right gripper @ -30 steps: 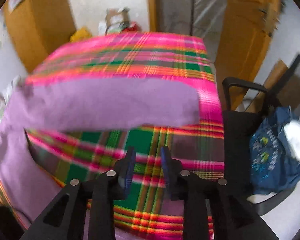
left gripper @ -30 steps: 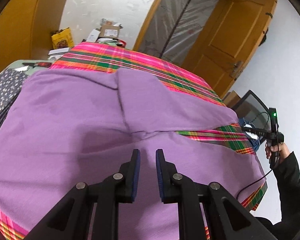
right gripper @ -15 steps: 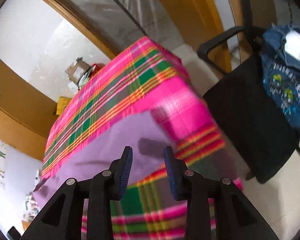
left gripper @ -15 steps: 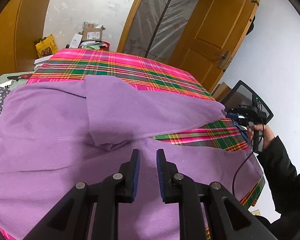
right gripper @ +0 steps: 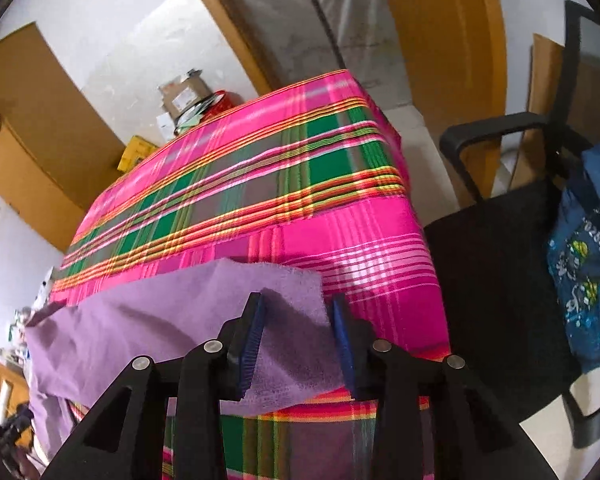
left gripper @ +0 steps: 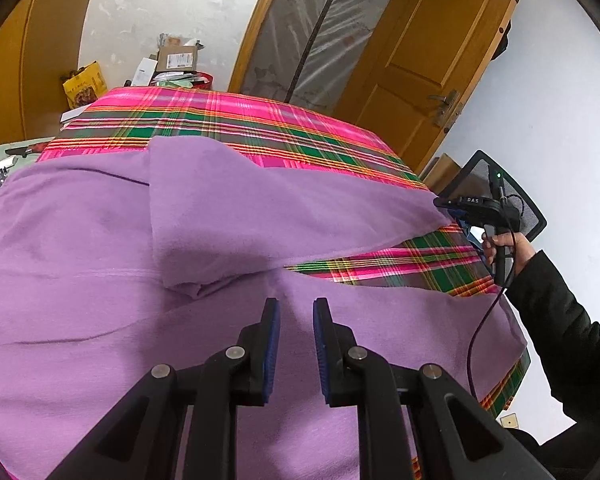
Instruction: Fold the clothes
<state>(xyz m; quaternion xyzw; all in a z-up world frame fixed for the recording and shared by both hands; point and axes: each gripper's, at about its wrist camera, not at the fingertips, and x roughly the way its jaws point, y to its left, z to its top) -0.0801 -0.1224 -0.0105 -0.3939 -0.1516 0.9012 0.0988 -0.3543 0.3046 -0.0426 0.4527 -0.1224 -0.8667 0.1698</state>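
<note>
Purple fleece, the garment (left gripper: 100,280) you are folding, lies spread over the plaid cloth (left gripper: 228,120) that covers the table, with one sleeve (left gripper: 280,216) stretched out toward the table's right edge. Your left gripper (left gripper: 296,312) hovers over the garment's near part, its blue pads apart with nothing between them. Your right gripper (right gripper: 298,312) sits at the end of that sleeve: the sleeve's corner (right gripper: 284,284) lies between the pads, and the jaws are closing on it, though a gap shows beside the right pad. Just past the table's edge stands a black chair (right gripper: 500,280) with a blue garment (right gripper: 584,264) draped on it.
</note>
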